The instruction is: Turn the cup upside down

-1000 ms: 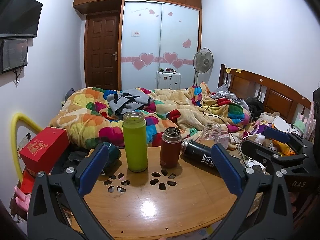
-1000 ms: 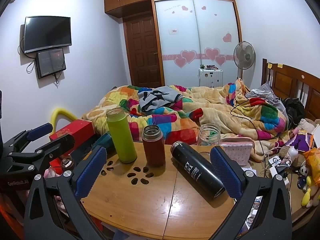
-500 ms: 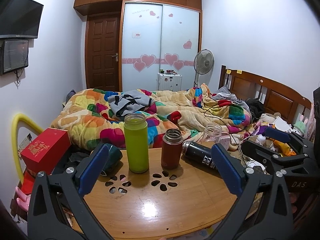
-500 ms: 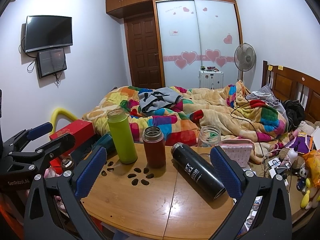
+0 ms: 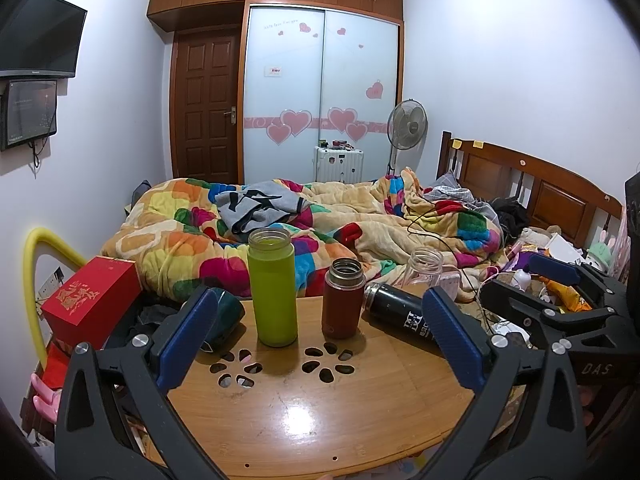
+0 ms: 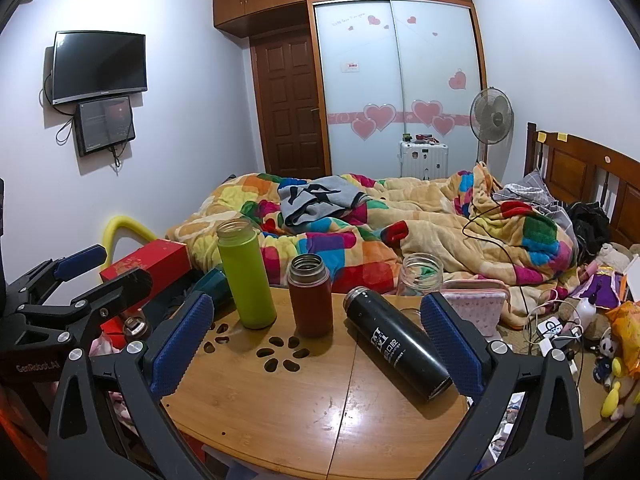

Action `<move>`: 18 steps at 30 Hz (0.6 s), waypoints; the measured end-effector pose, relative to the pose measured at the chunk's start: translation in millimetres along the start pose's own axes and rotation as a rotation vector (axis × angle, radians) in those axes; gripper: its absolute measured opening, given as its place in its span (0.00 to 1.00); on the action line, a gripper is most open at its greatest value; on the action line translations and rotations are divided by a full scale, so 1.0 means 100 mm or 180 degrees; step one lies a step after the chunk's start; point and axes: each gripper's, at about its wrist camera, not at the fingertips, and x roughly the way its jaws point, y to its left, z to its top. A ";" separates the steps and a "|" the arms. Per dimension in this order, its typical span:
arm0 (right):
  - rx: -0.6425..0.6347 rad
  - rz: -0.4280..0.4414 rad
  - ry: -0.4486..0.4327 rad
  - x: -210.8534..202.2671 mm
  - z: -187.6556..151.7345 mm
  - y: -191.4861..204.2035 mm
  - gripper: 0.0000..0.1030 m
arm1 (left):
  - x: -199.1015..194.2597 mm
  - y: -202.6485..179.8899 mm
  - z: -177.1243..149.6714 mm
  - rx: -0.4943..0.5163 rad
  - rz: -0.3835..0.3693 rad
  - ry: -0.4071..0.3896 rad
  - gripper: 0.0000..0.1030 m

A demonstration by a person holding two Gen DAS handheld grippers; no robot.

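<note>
On the round wooden table stand a tall green cup and a shorter red-brown cup, both upright and open at the top. A black flask lies on its side to their right. A clear glass jar stands at the far edge. My left gripper is open and empty, short of the cups. My right gripper is open and empty, its right finger beside the black flask.
A dark teal cup lies at the table's left edge by a red box. A bed with a colourful quilt lies behind the table. Toys and cables clutter the right side.
Both grippers have drifted slightly; the views shifted a little and the cups look marginally nearer. Nothing on the table has moved.
</note>
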 end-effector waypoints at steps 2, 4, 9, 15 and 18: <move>-0.0001 0.0000 -0.0002 0.00 0.00 0.00 1.00 | 0.00 0.00 0.00 -0.0001 0.0001 0.0002 1.00; -0.0006 0.0001 -0.0005 0.00 0.01 0.01 1.00 | 0.00 0.00 0.00 0.0003 0.0002 0.0000 1.00; -0.0012 0.0007 -0.0012 0.01 0.02 0.01 1.00 | 0.00 0.00 0.01 0.0006 0.0004 -0.0007 1.00; -0.0010 0.0004 -0.0008 0.00 0.00 0.01 1.00 | -0.01 0.00 0.01 0.0006 0.0002 -0.0009 1.00; -0.0023 0.0010 -0.0016 0.00 0.02 0.03 1.00 | -0.01 0.00 0.01 0.0007 -0.0001 -0.0009 1.00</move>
